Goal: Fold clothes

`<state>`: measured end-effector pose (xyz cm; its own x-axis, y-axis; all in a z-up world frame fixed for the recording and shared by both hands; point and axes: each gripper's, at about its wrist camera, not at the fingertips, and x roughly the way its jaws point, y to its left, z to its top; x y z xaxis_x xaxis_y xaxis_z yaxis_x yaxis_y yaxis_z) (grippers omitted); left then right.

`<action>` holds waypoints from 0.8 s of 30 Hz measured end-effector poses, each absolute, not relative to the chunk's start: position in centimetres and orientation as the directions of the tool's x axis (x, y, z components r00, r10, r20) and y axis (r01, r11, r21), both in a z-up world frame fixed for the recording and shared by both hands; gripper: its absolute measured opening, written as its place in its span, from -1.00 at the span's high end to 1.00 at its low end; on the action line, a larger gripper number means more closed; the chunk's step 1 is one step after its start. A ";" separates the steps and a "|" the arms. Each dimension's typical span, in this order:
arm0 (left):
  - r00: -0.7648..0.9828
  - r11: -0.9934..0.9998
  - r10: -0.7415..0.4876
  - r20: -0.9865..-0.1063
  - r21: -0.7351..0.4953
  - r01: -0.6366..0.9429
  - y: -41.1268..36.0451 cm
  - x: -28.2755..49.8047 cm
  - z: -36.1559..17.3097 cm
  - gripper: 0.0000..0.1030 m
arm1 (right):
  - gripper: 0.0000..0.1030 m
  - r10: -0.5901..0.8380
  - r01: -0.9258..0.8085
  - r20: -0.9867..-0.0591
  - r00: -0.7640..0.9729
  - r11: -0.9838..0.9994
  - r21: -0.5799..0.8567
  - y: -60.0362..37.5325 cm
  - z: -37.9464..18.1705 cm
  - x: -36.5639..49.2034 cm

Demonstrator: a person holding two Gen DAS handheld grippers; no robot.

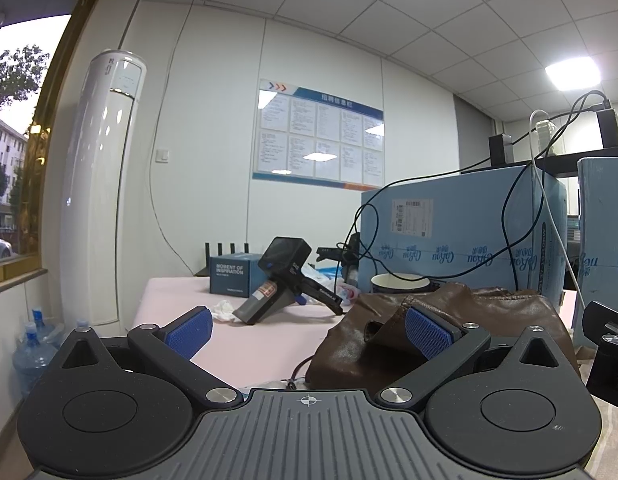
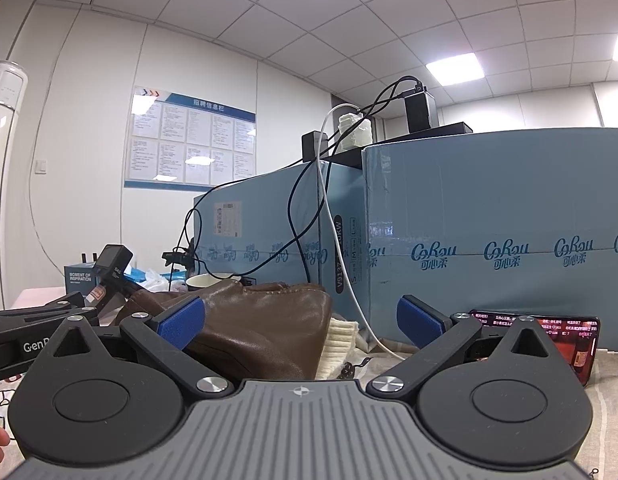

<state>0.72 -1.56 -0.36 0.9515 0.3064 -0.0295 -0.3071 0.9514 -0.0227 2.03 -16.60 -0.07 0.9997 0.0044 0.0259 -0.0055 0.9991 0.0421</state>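
Nearest the lens in both views is the gripper's own body: a ribbed grey plate flanked by two matte black round housings, with black link arms pinned by silver studs.

The left gripper has its fingers spread wide, and each carries a blue pad with a fine diamond-grid texture. Its right pad lies against or just in front of a crumpled brown leather-look garment, glossy and creased, with a stitched seam; whether they touch cannot be told. Nothing sits between the fingers.

The right gripper is likewise wide apart and holds nothing. In its view the brown garment bulges at 11 o'clock behind the left blue pad, and a cream ribbed knit piece peeps out at the garment's right edge, on a pale printed cloth.

At 1 to 3 o'clock stand large pale blue cartons printed "CoRou" with Chinese characters beneath; one bears a white shipping label. Black cables and one white cable hang down their faces. A phone with a lit screen leans at the carton's foot at 3 o'clock.

In the left view, on a pink tabletop, lie a spare black handheld gripper at 12 o'clock, a small blue box reading "MOMENT OF INSPIRATION", a crumpled tissue and a paper cup. A blue-framed notice board of white sheets hangs on the wall; a tall white cylindrical air conditioner stands at 10 o'clock.
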 end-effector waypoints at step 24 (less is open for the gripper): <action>0.952 0.951 0.306 -0.027 -0.026 -0.307 -1.5 0.5 -0.4 -1.00 | -1.00 0.009 -0.010 0.023 1.000 0.999 0.038 -16.5 -0.1 2.1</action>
